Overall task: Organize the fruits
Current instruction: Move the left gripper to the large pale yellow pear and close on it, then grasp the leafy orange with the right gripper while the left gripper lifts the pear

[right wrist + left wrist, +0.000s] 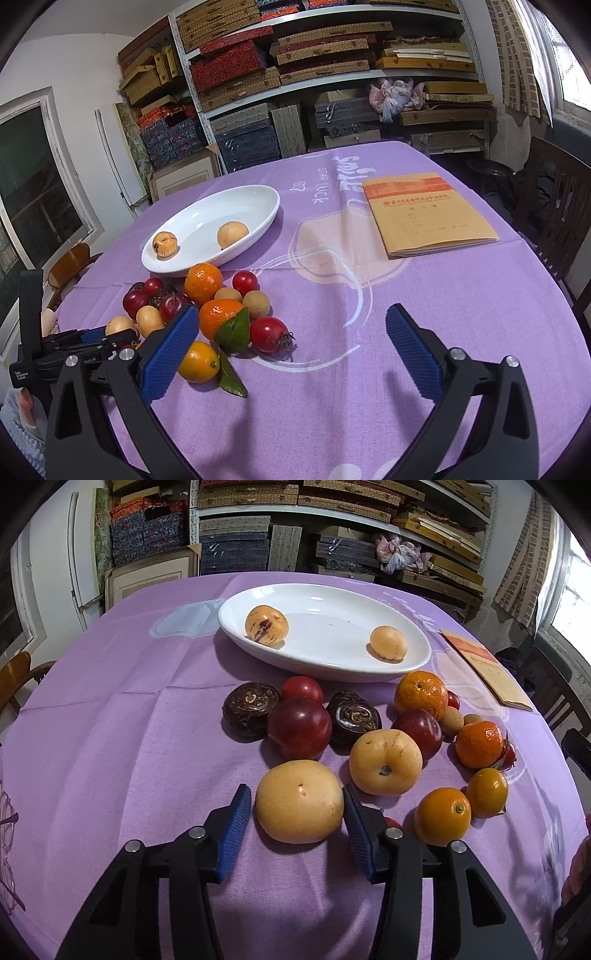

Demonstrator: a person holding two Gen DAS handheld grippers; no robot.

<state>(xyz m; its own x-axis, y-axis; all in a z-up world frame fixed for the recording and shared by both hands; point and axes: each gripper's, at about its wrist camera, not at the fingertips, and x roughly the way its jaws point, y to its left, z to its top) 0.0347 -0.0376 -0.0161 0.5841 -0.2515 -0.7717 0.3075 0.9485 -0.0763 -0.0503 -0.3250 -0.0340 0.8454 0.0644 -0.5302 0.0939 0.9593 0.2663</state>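
— Looking along the left tool (pixel 297 808), what do you see between its blue pads?

— A pale yellow round fruit (pixel 299 801) sits on the purple cloth of the table (pixel 110 738), between the two pads. The right pad touches its side; at the left pad I see a thin gap, so I cannot tell if the grip is firm. The jaws stand about as wide as the fruit.

— And the right tool (pixel 291 347)?

— It is wide open and holds nothing. It hangs over bare cloth, just beside the fruit pile.

— Where are the other fruits?

— Two pale yellow fruits lie apart in the white oval ceramic dish (pixel 369 672), one with purple streaks (pixel 266 626) and one plain (pixel 388 643). The rest are in a pile before the dish: dark red plums, brown ridged ones, oranges, small tomatoes.

— Does one view show more than the other?

— Yes. The right wrist view shows the whole tan paper booklet (pixel 424 214) and a green leaf (pixel 234 330) by an orange; the left wrist view shows only the booklet's edge. The held fruit is small and half hidden in the right wrist view.
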